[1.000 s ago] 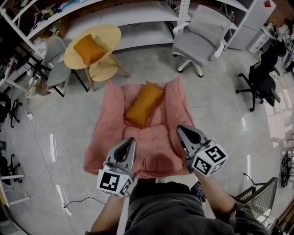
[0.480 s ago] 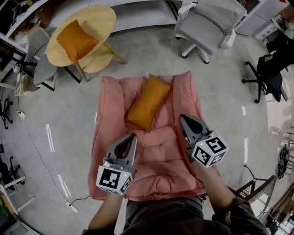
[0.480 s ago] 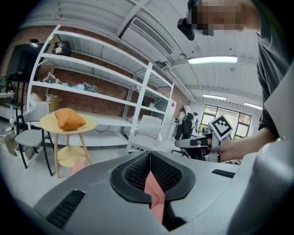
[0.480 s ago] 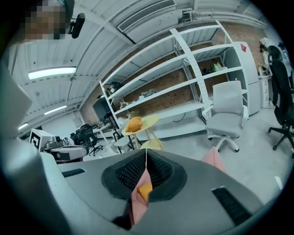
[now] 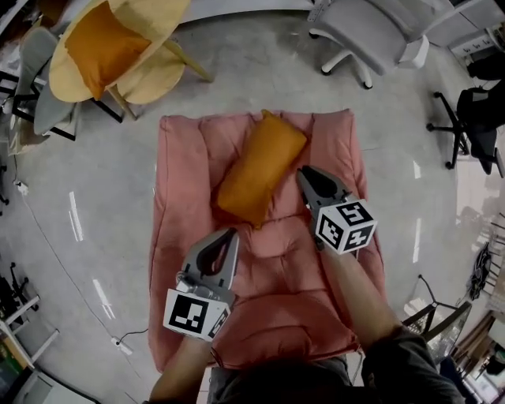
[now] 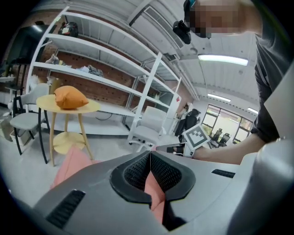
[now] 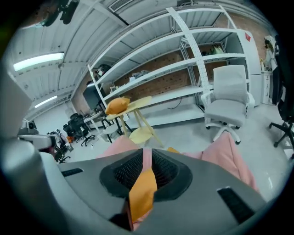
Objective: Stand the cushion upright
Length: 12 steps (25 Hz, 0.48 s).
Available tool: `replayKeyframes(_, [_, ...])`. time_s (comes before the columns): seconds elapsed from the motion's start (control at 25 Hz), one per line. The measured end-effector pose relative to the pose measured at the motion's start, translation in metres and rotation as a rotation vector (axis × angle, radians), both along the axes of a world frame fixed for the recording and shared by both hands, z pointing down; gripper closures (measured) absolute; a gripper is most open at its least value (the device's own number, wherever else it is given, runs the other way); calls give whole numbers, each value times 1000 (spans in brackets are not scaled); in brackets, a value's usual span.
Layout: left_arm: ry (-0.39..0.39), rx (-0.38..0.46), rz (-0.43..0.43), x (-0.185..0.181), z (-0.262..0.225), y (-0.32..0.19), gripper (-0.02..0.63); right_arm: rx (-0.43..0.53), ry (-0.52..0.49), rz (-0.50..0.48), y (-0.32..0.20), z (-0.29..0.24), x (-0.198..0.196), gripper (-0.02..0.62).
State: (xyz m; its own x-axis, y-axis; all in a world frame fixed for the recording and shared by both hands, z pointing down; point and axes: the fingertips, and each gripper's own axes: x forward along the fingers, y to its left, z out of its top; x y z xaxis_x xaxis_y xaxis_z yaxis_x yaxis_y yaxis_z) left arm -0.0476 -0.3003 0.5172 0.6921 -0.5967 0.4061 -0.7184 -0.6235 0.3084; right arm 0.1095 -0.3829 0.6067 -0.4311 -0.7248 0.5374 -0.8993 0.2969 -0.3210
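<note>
"Where's the cushion, then?"

"The orange cushion [image 5: 260, 168] is lying flat and slantwise on the upper half of the pink floor mat [image 5: 181, 197]. It's not stood up yet."

"And the tongs?"

"The right gripper [image 5: 306, 175] has its tip just beside the cushion's right edge, with the jaws drawn together. In the right gripper view some orange shows through the slit between them. From here I'd say that's the cushion lying beyond the jaws, not pinched in them, but it's hard to be sure."

"The other one?"

"The left gripper [image 5: 226, 237] hangs over the middle of the mat, near the cushion's lower end but clear of it. Its jaws meet tip to tip, with nothing in them."

"Anything else about?"

"A second orange cushion [image 5: 99, 43] sits on the round yellow table [image 5: 162, 16]. There's also a grey office chair [image 5: 371, 28] past the mat."
</note>
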Motion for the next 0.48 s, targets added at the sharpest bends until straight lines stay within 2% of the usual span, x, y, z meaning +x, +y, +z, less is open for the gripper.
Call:
replayKeyframes(0.08, [0,-15,-6,-3,15,-6,595,-32,27,-5,-15,35,0,571])
replayKeyframes(0.12, [-1,-24,-8,-6,22,-8,595,-50,40,-5,-22,52,0,545])
replayKeyframes(0.16, [-1,-33,-10,-8,29,-9,595,-66,51,-3,-30,69,-1,477])
replayKeyframes(0.2, [-2,-42,-12,-11,35,-11,595,-78,63,1,-38,84,-1,457])
replayKeyframes(0.4, [4,-82,-25,-21,66,-17,595,-108,124,34,-73,148,5,457])
replayKeyframes(0.48, [14,-92,-36,-24,79,-20,595,-121,149,45,-84,172,8,434])
